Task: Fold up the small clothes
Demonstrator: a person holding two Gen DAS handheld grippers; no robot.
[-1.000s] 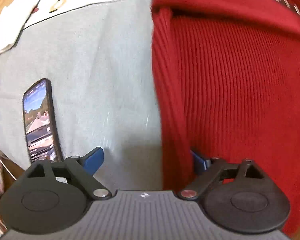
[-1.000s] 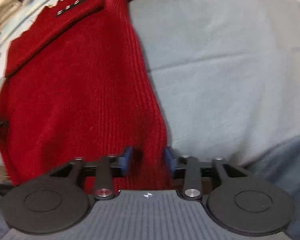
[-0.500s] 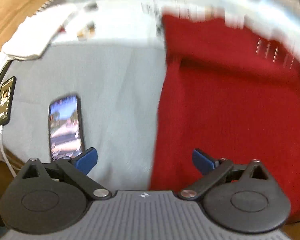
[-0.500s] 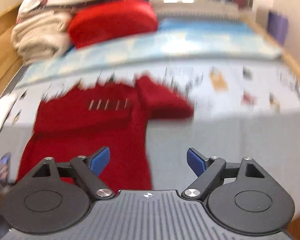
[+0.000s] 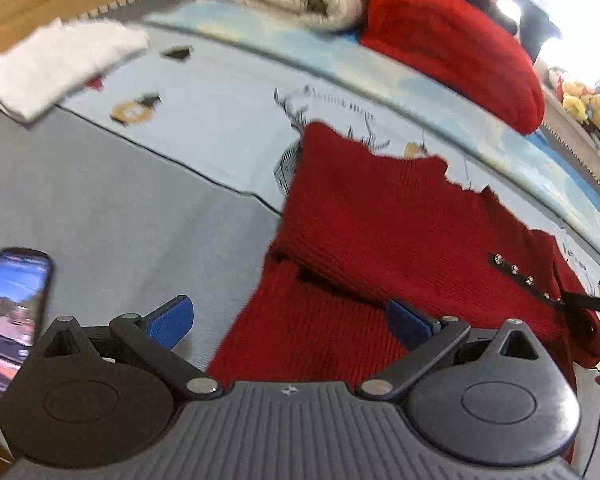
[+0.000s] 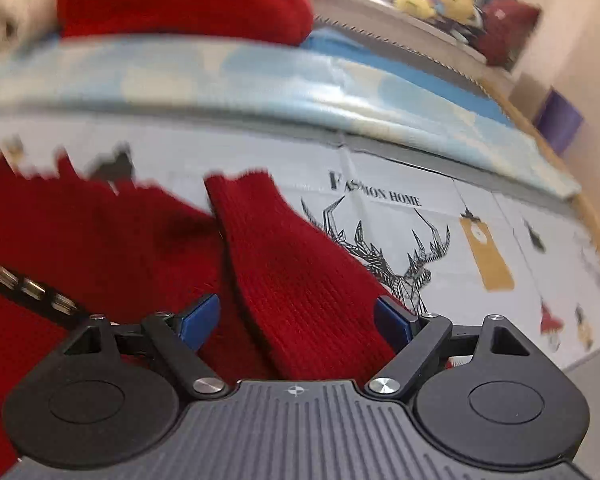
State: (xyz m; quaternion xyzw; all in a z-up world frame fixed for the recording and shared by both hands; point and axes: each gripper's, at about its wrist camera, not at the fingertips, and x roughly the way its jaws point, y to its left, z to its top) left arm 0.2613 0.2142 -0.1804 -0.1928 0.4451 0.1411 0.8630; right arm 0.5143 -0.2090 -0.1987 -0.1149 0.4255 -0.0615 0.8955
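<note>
On grey bedding, red knit sweater (image 5: 380, 232) lies flat; left gripper (image 5: 288, 322) and right gripper (image 6: 296, 318) both gape, empty, right having just widened.

The only words that could be read were "FASHION HOME", in dark capitals on the pale printed sheet (image 6: 440, 184), just above its line drawing of a stag's head (image 6: 384, 248). In the left wrist view the same line of print on the sheet (image 5: 220, 120) was too blurred to make out. The phone (image 5: 14, 304) lying on the grey cloth had a lit screen with a picture, but no legible text.
</note>
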